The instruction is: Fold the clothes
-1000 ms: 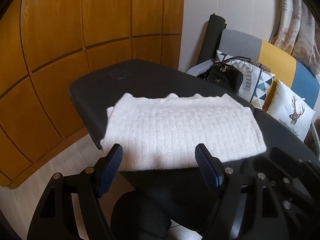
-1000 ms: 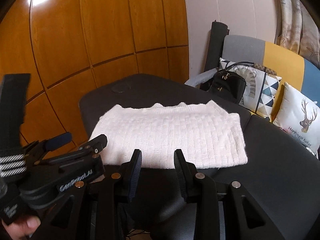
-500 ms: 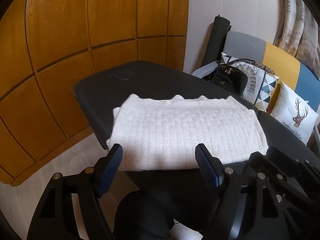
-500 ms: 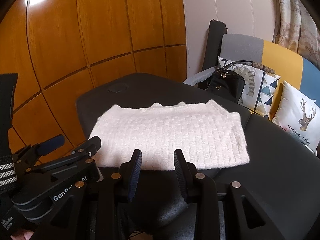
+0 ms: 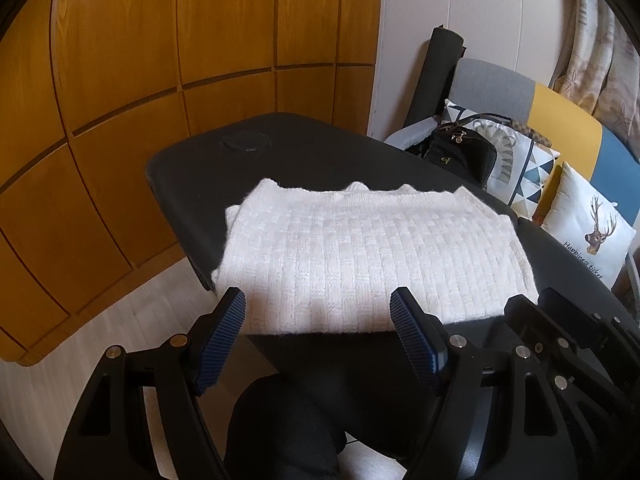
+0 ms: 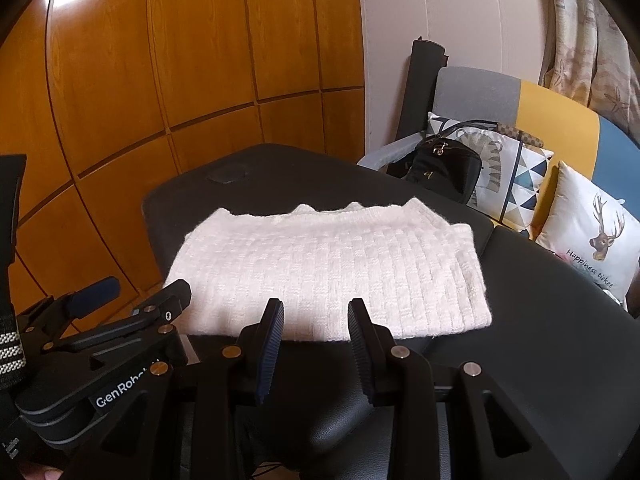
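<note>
Black padded table (image 5: 320,160), folded ribbed-knit sweater (image 5: 372,264)

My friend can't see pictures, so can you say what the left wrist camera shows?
A white knitted sweater lies folded on a black padded table, and the open left gripper hangs empty just in front of it. Wooden wall panels stand behind, with cushions and a black handbag to the right.

White ribbed-knit sweater (image 5: 360,260) on black table (image 5: 320,160).
</note>
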Demonstrator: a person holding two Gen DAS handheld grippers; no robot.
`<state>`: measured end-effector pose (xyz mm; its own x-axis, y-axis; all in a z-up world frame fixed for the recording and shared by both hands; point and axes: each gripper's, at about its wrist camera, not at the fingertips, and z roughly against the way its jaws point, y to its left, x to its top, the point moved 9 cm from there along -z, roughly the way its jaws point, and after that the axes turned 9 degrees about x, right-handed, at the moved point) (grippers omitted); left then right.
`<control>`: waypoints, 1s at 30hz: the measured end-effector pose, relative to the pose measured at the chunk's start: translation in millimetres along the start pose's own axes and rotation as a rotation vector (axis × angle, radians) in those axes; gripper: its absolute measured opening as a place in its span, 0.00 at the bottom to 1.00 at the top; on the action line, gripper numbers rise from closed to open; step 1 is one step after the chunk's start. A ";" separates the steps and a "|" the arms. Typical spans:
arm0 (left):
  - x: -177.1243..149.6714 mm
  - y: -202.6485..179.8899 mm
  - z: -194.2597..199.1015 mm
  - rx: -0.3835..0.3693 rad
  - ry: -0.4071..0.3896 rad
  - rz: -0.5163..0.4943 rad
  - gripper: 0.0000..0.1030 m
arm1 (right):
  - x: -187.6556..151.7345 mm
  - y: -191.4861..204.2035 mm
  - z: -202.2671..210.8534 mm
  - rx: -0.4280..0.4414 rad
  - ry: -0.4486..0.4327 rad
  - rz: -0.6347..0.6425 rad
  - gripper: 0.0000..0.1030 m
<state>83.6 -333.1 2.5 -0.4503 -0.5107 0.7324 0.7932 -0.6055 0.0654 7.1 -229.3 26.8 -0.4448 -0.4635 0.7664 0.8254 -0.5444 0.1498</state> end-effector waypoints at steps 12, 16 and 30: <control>-4.0 -1.6 -3.3 -0.006 0.022 0.008 0.75 | 0.5 -1.4 0.1 -0.006 0.000 0.000 0.33; -5.6 -1.0 -6.2 -0.006 0.031 0.011 0.75 | -0.8 -1.3 -1.7 -0.001 0.006 -0.003 0.33; -8.5 -1.9 -10.9 -0.006 0.008 -0.002 0.67 | -7.4 -1.6 -7.3 0.007 0.023 -0.012 0.33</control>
<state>81.4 -334.3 -11.3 -0.4549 -0.5145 0.7269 0.7898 -0.6101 0.0624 6.6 -230.1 16.4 -0.4629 -0.4731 0.7496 0.8223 -0.5450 0.1638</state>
